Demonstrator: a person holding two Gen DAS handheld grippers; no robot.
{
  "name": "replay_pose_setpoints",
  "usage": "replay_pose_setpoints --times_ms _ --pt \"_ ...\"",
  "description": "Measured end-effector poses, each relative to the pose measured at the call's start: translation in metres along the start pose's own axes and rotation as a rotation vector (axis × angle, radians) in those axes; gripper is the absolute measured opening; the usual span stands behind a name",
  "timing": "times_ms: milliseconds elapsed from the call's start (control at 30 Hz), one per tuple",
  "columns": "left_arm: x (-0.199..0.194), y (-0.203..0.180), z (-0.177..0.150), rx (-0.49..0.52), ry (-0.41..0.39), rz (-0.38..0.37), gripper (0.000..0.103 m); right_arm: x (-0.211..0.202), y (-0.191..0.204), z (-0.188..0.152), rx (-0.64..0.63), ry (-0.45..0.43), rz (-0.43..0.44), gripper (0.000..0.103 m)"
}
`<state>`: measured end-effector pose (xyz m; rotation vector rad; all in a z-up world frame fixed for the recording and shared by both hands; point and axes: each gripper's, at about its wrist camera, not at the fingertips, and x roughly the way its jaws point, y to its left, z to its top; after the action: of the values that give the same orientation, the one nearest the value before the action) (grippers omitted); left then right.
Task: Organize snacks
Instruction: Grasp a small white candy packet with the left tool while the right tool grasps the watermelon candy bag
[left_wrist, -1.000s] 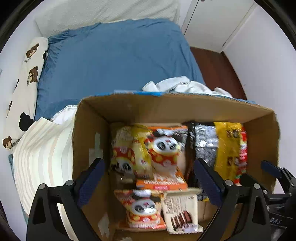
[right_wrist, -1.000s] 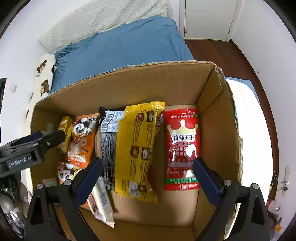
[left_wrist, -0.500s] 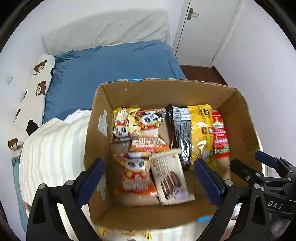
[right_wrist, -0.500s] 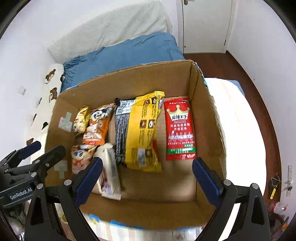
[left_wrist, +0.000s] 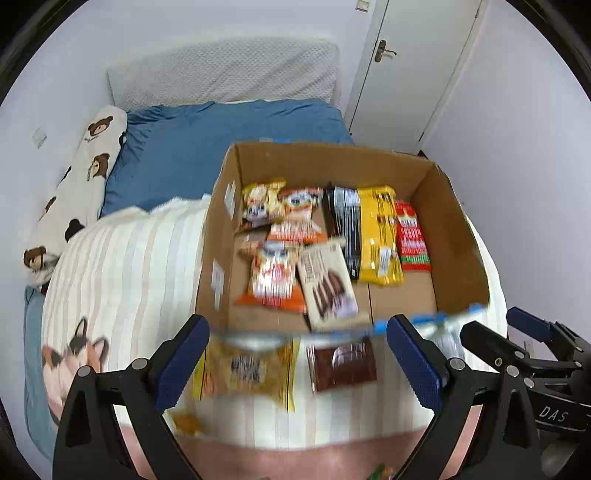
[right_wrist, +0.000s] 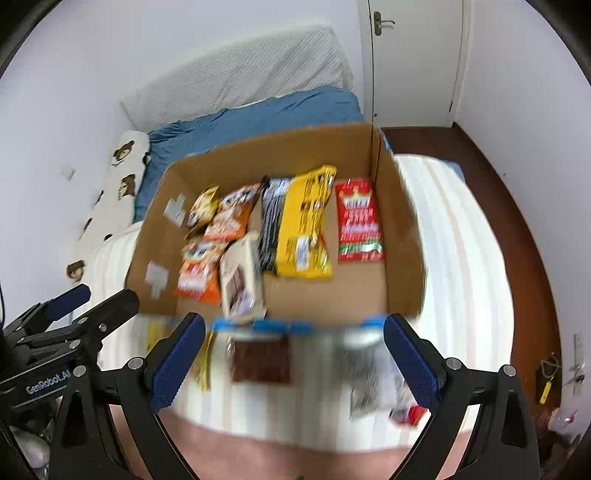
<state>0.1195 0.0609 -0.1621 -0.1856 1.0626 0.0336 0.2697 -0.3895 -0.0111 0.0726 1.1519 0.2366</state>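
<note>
An open cardboard box (left_wrist: 461, 240) (right_wrist: 402, 236) stands on a striped blanket on the bed. Inside lie several snack packs: orange panda bags (left_wrist: 273, 273), a beige biscuit pack (left_wrist: 327, 280), a yellow bag (left_wrist: 378, 236) (right_wrist: 304, 221) and a red pack (left_wrist: 412, 236) (right_wrist: 358, 221). In front of the box lie a yellow pack (left_wrist: 247, 369), a brown pack (left_wrist: 343, 363) (right_wrist: 260, 360) and a clear pack (right_wrist: 373, 380). My left gripper (left_wrist: 295, 363) and right gripper (right_wrist: 293, 362) are open and empty, above these loose packs.
The striped blanket (left_wrist: 122, 280) covers the near bed; a blue sheet (left_wrist: 207, 147), a bear-print pillow (left_wrist: 81, 184) and a white headboard cushion lie behind. A door (left_wrist: 417, 62) and wooden floor (right_wrist: 517, 229) are at the right. The views are motion-blurred.
Both grippers have pulled back and up from inside the box. The whole box and the loose packs in front of it have come into view. Both stay open.
</note>
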Motion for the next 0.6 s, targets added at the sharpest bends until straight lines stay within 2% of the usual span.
replay_pose_setpoints --times_ms 100,200,367,500,600 --pt "-0.008 -0.002 -0.034 0.007 0.027 0.013 0.099 -0.001 -0.002 -0.038 -0.008 0.055 0.028 0.099" --pt "-0.006 -0.006 -0.077 0.031 0.078 0.051 0.099 0.012 -0.003 -0.085 -0.05 0.169 0.047 0.099" --pt "0.018 -0.001 -0.159 0.031 0.231 0.077 0.099 0.046 -0.001 -0.168 -0.202 0.369 0.0 0.099" --pt "0.042 0.004 -0.214 0.017 0.339 0.107 0.099 0.071 -0.005 -0.209 -0.287 0.477 -0.031 0.099" --pt "0.053 0.009 -0.236 -0.007 0.387 0.116 0.099 0.086 -0.006 -0.232 -0.338 0.533 -0.052 0.099"
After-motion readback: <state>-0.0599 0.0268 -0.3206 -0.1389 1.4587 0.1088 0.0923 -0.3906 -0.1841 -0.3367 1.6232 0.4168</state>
